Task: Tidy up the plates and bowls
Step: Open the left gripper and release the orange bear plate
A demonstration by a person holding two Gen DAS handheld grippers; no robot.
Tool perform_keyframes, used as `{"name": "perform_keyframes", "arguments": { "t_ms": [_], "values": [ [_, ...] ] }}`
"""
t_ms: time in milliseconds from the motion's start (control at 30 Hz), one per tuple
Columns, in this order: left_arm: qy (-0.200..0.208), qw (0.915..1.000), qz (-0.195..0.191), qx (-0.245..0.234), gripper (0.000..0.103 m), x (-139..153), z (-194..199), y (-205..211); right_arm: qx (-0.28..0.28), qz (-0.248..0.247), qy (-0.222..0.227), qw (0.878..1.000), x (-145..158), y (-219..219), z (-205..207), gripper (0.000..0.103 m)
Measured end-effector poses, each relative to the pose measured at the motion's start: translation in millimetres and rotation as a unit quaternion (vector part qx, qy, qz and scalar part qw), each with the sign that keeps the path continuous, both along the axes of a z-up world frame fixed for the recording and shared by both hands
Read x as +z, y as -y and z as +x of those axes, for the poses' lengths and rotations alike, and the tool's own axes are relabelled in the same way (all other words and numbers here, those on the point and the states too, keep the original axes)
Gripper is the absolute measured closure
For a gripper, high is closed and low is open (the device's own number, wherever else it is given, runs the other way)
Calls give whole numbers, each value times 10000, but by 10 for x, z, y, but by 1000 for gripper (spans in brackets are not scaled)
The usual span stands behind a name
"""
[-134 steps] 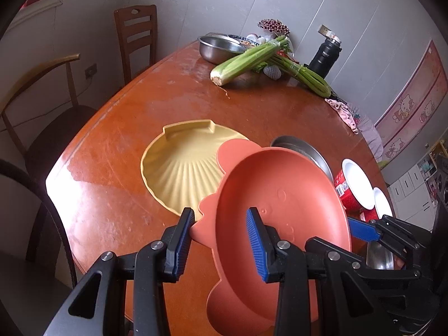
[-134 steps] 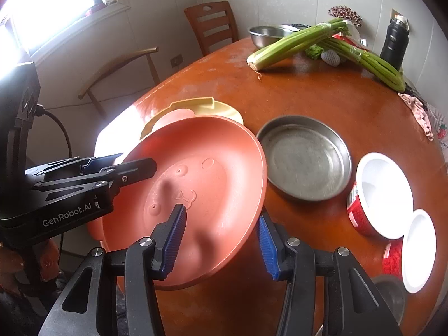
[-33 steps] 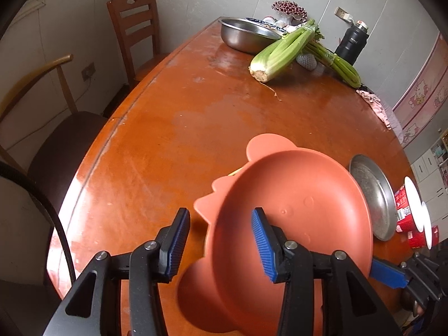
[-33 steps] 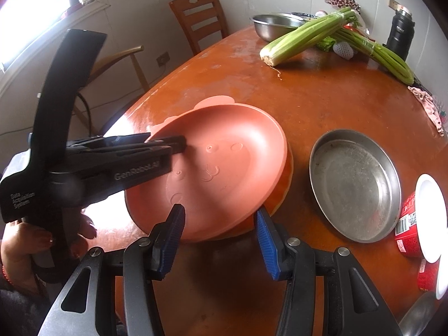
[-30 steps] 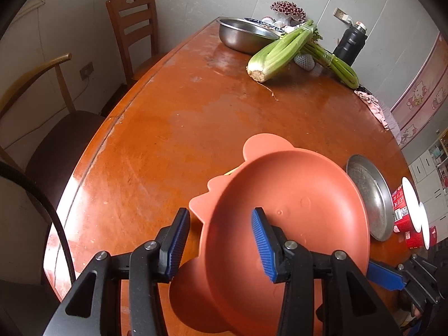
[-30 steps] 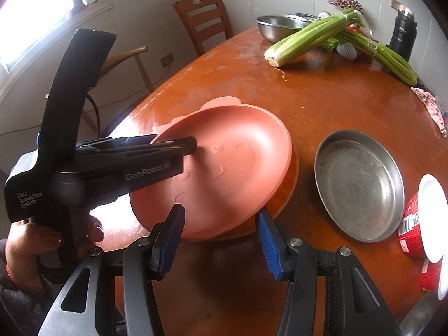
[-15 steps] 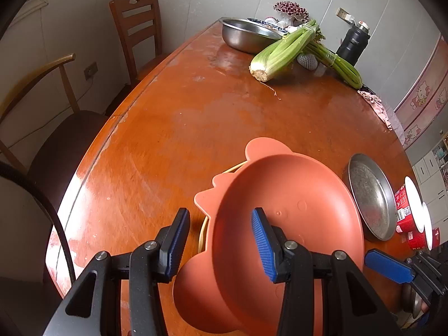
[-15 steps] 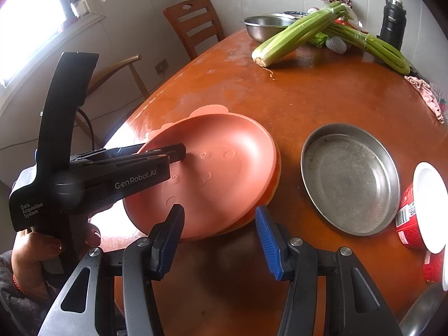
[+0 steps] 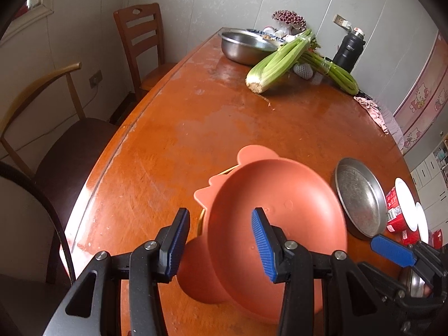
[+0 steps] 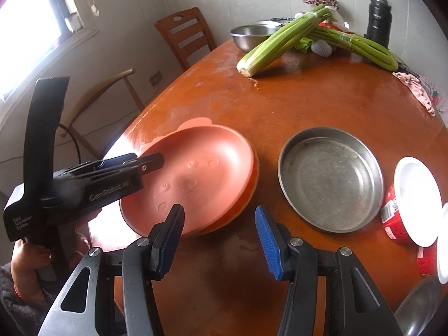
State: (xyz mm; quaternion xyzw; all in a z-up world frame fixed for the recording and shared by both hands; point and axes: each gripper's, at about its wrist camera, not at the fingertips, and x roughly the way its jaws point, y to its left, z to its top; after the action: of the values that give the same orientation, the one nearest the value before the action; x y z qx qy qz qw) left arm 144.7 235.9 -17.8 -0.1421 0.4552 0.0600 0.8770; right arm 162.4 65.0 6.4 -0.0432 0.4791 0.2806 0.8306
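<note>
A salmon-pink bear-shaped plate [image 9: 277, 196] [image 10: 196, 173] lies on top of a yellow plate whose rim [image 9: 199, 222] just shows under it. My left gripper [image 9: 219, 240] is open above the pink plate's near left edge; it also shows in the right wrist view [image 10: 145, 162]. My right gripper [image 10: 219, 238] is open and empty over bare table in front of the plate. A shallow steel pan [image 10: 330, 179] [image 9: 359, 196] sits to the right. Red bowls with white insides [image 10: 414, 204] [image 9: 400, 204] lie tipped at the far right.
A steel bowl [image 9: 246, 46], celery bunches [image 9: 280, 61], a black flask [image 9: 348, 53] and a pink cloth [image 9: 369, 109] are at the table's far end. Two chairs [image 9: 140, 42] stand along the left edge. Another steel dish [image 10: 420, 305] is at the near right.
The pink plate went down onto the yellow plate, covering it. Both grippers have let go and pulled back a little; the right one has moved off the plate.
</note>
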Motion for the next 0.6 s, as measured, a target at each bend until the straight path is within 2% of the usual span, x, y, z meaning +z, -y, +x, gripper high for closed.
{"name": "perform_keyframes", "arguments": {
  "t_ms": [600],
  "values": [
    [378, 9987, 326, -121, 54, 407, -130, 397, -157, 264, 290, 9991, 236, 391, -54, 48]
  ]
}}
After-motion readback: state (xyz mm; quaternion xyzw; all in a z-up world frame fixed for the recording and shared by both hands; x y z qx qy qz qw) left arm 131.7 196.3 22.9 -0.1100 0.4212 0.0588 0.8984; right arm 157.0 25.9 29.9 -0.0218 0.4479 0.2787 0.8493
